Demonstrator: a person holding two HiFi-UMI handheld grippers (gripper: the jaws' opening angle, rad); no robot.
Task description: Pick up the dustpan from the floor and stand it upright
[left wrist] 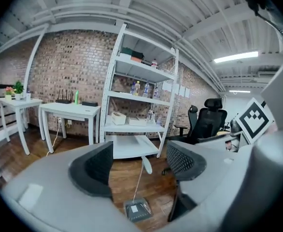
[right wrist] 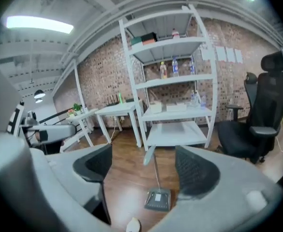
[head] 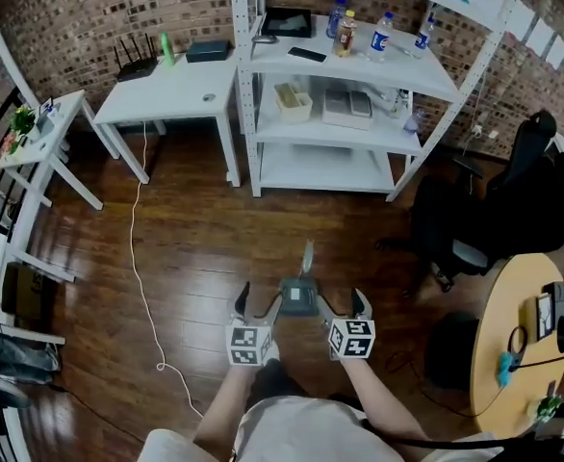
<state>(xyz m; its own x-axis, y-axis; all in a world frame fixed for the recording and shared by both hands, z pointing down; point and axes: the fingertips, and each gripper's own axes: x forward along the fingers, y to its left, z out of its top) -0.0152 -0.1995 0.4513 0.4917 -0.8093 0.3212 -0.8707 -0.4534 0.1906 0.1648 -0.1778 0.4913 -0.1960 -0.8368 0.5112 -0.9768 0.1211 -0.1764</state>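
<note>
The grey dustpan [head: 298,297] stands upright on the wooden floor, its long thin handle [head: 307,256] pointing up. It sits between and just beyond my two grippers, touching neither. My left gripper [head: 259,304] is open to its left with nothing between the jaws. My right gripper [head: 343,303] is open to its right, also empty. From the left gripper view the dustpan [left wrist: 138,210] lies low on the floor beyond the open left gripper [left wrist: 139,161]. The right gripper view shows the dustpan [right wrist: 158,199] and its handle [right wrist: 149,155] beyond the open right gripper [right wrist: 146,166].
A white shelf unit [head: 345,85] with bottles stands ahead, a white table [head: 171,94] to its left. A black office chair [head: 513,210] and a round wooden table [head: 523,345] are on the right. A white cable [head: 140,277] trails over the floor at left.
</note>
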